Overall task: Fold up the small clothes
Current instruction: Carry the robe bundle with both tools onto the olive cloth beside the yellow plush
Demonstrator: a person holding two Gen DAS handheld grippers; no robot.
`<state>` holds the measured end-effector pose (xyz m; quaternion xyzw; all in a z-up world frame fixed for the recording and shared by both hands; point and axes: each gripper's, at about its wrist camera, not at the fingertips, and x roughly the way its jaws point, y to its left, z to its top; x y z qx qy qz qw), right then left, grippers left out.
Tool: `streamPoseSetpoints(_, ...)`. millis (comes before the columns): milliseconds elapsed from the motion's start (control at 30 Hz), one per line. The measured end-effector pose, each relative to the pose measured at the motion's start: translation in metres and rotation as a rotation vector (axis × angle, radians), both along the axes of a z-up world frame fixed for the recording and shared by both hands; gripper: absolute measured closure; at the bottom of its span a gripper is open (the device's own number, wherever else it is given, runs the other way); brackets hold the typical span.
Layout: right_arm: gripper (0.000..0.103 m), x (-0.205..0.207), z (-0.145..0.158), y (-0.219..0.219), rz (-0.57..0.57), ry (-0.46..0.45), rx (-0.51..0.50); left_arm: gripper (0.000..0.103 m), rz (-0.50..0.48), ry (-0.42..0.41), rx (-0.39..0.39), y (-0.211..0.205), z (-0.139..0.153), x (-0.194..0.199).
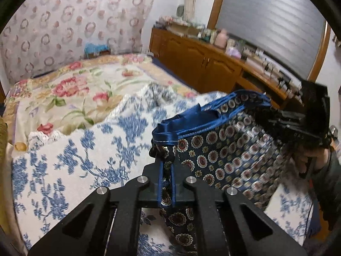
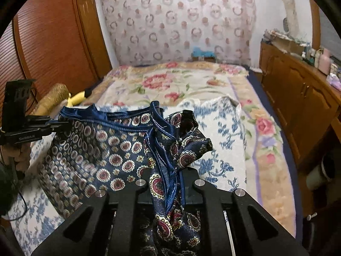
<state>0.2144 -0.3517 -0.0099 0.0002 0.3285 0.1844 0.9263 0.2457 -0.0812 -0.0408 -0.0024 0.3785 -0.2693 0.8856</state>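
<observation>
A small navy garment (image 1: 230, 149) with red and white medallions and a shiny blue waistband hangs stretched in the air between my two grippers, above the bed. My left gripper (image 1: 167, 166) is shut on one end of the waistband. My right gripper (image 2: 170, 175) is shut on the other end, with cloth bunched over its fingers. The garment (image 2: 102, 147) spreads to the left in the right wrist view. The right gripper shows in the left wrist view (image 1: 275, 115) and the left gripper in the right wrist view (image 2: 61, 125), each clamped on the band.
Below lies a bed with a blue-and-white floral sheet (image 1: 74, 160) over a pink floral cover (image 2: 183, 81). A wooden dresser (image 1: 202, 64) with bottles runs along the right. A wooden wardrobe (image 2: 53, 42) stands left. A patterned curtain (image 2: 177, 21) hangs at the back.
</observation>
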Motion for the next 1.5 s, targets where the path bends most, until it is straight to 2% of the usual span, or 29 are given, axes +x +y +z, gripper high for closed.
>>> streamPoseSetpoints(333,0.091,-0.033,0.036,0.014,0.015,-0.153,0.0,0.097,0.043,-0.117,-0.044,0.021,0.039,-0.026)
streamPoseSetpoints(600,0.091,-0.037,0.039,0.039,0.085,-0.219,-0.014,0.097,0.131,-0.178,-0.036,0.058,0.055,-0.048)
streamPoseSetpoints(1100,0.091,0.009,0.056,0.126,0.329,-0.315,-0.06,0.097,0.373,-0.278,-0.038,0.163,0.079,-0.106)
streamPoseSetpoints(1267,0.091,0.036,0.068,0.158,0.435,-0.34,-0.079,0.097,0.47,-0.29,-0.04,0.201,0.071,-0.121)
streamPoseSetpoints(1500,0.091,0.076,0.072,0.214,0.589,-0.341,-0.156,0.097,0.6,-0.271,-0.043,0.244,0.046,-0.14)
